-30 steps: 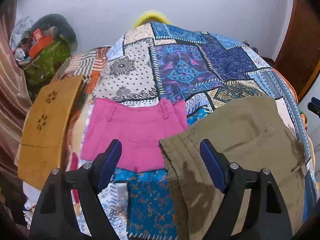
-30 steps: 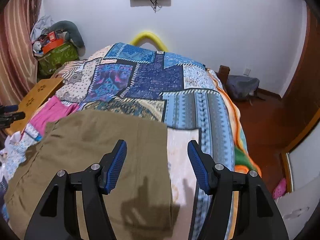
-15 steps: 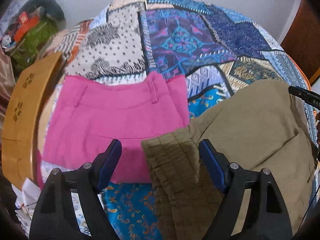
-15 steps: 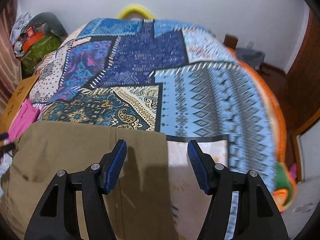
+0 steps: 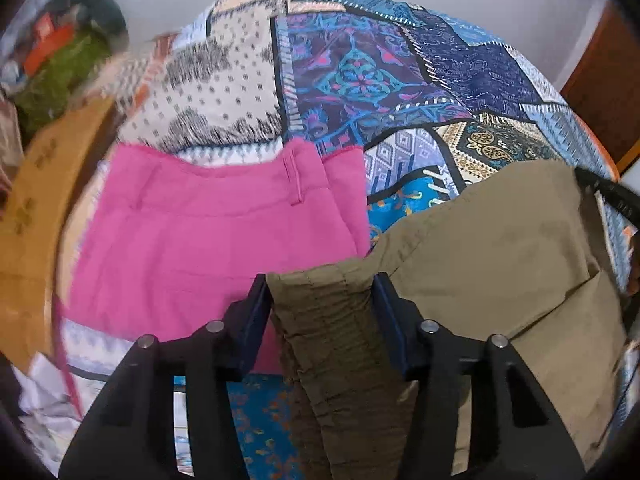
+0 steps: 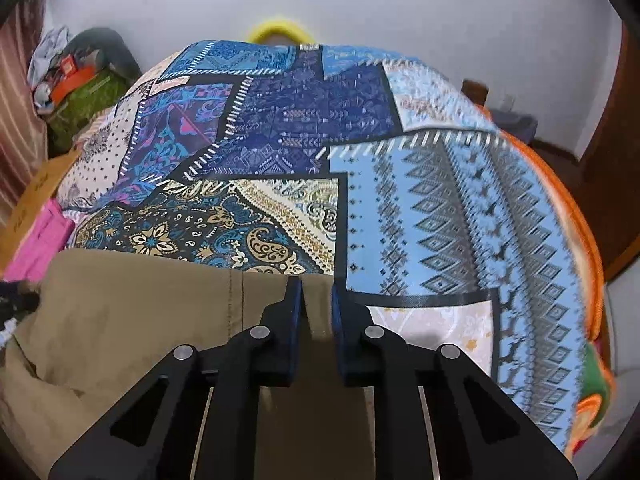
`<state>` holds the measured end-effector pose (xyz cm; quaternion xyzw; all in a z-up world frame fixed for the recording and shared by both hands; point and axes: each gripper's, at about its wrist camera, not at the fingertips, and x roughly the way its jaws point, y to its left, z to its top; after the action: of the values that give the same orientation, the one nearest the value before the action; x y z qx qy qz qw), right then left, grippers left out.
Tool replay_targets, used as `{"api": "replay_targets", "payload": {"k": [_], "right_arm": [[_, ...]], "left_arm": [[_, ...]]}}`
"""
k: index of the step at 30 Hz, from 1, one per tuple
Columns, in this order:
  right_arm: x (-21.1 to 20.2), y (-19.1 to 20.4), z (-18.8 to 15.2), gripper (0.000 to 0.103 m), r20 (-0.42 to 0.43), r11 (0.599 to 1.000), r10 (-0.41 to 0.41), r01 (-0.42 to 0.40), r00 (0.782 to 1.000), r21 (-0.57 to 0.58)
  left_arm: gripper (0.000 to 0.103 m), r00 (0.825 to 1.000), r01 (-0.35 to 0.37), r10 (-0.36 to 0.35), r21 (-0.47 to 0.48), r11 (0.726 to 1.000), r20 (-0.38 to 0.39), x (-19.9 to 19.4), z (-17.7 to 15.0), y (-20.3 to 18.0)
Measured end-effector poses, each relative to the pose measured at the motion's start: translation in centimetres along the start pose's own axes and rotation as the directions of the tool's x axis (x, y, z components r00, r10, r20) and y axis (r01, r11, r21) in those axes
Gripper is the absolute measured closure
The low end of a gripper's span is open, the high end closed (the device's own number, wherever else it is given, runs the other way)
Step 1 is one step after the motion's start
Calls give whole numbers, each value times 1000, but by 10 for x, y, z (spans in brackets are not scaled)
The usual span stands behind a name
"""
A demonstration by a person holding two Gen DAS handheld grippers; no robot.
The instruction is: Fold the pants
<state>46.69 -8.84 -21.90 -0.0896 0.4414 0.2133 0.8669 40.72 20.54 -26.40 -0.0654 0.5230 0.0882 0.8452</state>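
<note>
Half a second ago both sets of jaws stood wide apart above the cloth; now both have closed in on the olive pants (image 5: 492, 248). The left gripper (image 5: 320, 292) has its jaws clenched on a bunched, wrinkled corner of the pants, with the fabric filling the gap between the blue pads, and the right gripper (image 6: 316, 296) has its jaws pinched on the thin far edge of the same pants near their right corner. Both cameras also sit lower and closer to the bed than a second ago. The pants lie spread on the patchwork bedspread (image 6: 440, 208), at the near side of the bed. Just beside them on the left lies a pink garment (image 5: 208, 232), flat on the bedspread, its right edge touching or slightly tucked under the bunched olive corner. Further left a wooden board (image 5: 28, 216) leans along the bed's side, and a pile of bags and clutter (image 6: 76, 80) sits in the far left corner by the wall. A yellow curved object (image 6: 276, 28) shows past the head of the bed. A wooden door (image 5: 604, 92) stands at the right.
</note>
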Motion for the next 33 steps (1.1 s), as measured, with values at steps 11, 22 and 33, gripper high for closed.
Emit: {"api": "replay_targets", "payload": {"k": [11, 22, 33], "right_arm": [[-98, 5, 53, 92, 188, 1000, 11, -12, 982, 5], [-216, 13, 53, 93, 353, 999, 47, -46, 934, -11], [-251, 17, -37, 93, 297, 995, 103, -101, 949, -21]], "left_arm": [[53, 982, -35, 36, -9, 999, 183, -111, 33, 8], [54, 951, -52, 38, 36, 998, 306, -202, 13, -7], [54, 948, -79, 23, 163, 983, 317, -224, -84, -24]]}}
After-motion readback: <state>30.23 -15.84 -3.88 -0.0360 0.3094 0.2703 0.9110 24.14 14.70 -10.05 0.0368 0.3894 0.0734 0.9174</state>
